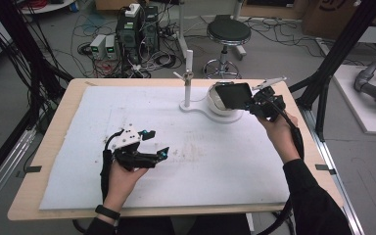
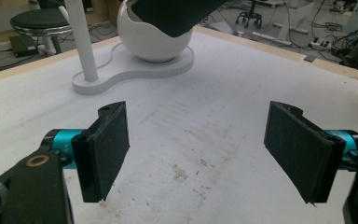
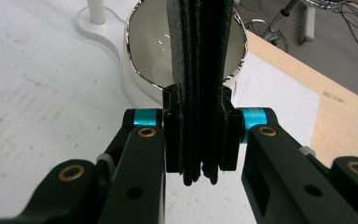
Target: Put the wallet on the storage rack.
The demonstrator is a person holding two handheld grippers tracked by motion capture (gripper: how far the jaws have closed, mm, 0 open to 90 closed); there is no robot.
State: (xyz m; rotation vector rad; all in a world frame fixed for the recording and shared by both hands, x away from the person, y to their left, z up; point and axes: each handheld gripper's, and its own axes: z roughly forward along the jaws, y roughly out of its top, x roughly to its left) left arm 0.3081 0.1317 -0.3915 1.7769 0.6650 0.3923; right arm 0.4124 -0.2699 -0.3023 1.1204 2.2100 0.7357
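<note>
- High view: right gripper [image 1: 252,102] was at the far right of the table [image 1: 54,142], jaws clamped on a black wallet [image 1: 233,95] held over the white bowl [image 1: 225,111].
- Right gripper view gave what the high view couldn't: wallet [image 3: 199,70] seen edge-on, several leather layers squeezed between the two pads, narrow gap, w/ the bowl's [image 3: 144,51] shiny inside right behind it. Right gripper [image 3: 200,135] itself close-up.
- Left gripper view: wallet's [image 2: 175,16] lower corner hung just above the bowl [image 2: 151,44]; bowl sat on a white base w/ an upright post [image 2: 85,42] at its left.
- Left gripper [image 1: 156,144] was near-left on the white mat [image 1: 225,166], jaws wide apart, nothing between them; its own view showed both pads [image 2: 106,149] over stained mat.
- Left hand [image 1: 122,176] came in from the near edge, palm up-ish under the gripper, black band at the wrist.
- Right hand [image 1: 276,128] reached far, forearm angled in from the near right, dark sleeve, gripper pointing left at the bowl.
</note>
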